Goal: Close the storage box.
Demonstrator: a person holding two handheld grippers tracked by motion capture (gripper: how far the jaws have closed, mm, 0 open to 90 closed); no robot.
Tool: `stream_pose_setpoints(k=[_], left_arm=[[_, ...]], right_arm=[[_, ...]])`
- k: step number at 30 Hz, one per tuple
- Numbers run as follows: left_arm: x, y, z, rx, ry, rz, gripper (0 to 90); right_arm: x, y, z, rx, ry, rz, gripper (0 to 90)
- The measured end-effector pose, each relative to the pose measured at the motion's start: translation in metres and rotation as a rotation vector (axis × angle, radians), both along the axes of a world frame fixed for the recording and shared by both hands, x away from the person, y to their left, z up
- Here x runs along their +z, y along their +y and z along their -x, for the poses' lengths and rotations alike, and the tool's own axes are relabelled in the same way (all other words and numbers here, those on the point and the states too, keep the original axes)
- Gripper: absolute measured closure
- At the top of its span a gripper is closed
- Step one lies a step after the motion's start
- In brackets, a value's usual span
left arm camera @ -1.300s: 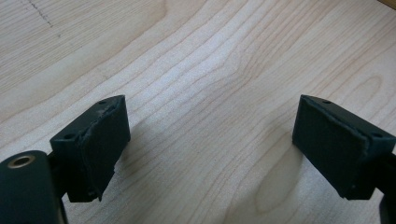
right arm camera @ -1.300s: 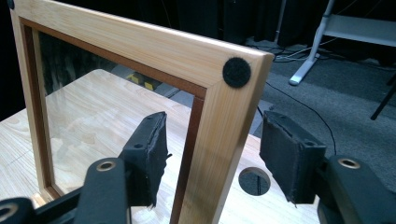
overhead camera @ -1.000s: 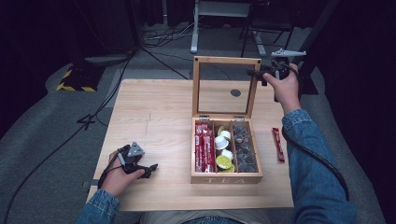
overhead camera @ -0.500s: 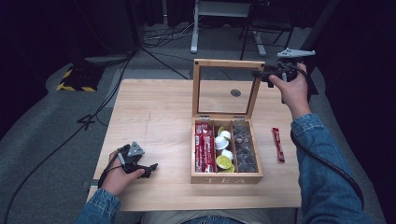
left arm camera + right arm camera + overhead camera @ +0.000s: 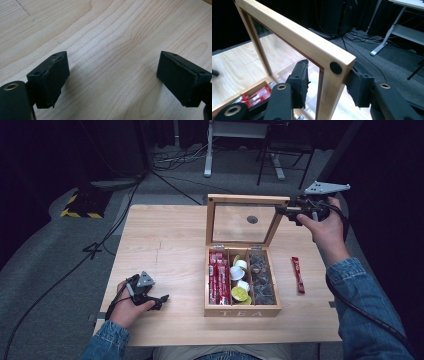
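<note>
At the near left of the light wooden table (image 5: 165, 245), the left hand-held gripper (image 5: 156, 301) rests low over bare wood with its jaws spread wide and nothing between them, and it sits where it sat a second ago. Just right of it at the near edge stands the open wooden tea box (image 5: 242, 310), its three compartments holding red sachets (image 5: 218, 277) on the left, small round white and yellow-green capsules (image 5: 239, 282) in the middle and dark wrapped pieces (image 5: 261, 279) on the right; a single red sachet (image 5: 298, 274) lies on the table just right of the box. Farther back, the glass-paned wooden lid (image 5: 247, 199) stands nearly upright on its hinges. The right hand-held gripper (image 5: 291, 211) has travelled to the lid's far right top corner over the last second, and its jaws have just been closing around that corner; in the right gripper view the frame (image 5: 329, 82) sits between them, the right pad against the wood while the left pad seems to stand a little clear, so the grip looks not quite finished. That suggests closing the lid is the step in hand. The exact contact is hard to judge, the dark pieces cannot be identified, and the far room is mostly lost in shadow.
</note>
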State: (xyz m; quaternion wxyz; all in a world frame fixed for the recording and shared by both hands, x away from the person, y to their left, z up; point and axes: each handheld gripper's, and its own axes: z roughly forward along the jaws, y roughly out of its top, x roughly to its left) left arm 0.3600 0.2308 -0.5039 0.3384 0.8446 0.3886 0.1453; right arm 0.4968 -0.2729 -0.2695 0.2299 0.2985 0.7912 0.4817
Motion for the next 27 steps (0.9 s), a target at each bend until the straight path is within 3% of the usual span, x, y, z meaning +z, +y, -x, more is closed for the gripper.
stream_pose_setpoints(k=[14, 27], left_arm=[[0.0, -0.001, -0.001, 0.004, 0.003, 0.002, 11.4], [0.0, -0.001, -0.001, 0.005, 0.001, 0.003, 11.5]], right_arm=[[-0.006, -0.016, 0.04, 0.051, 0.019, -0.035, 55.7], [-0.014, -0.014, 0.073, 0.065, 0.041, 0.017, 55.2]])
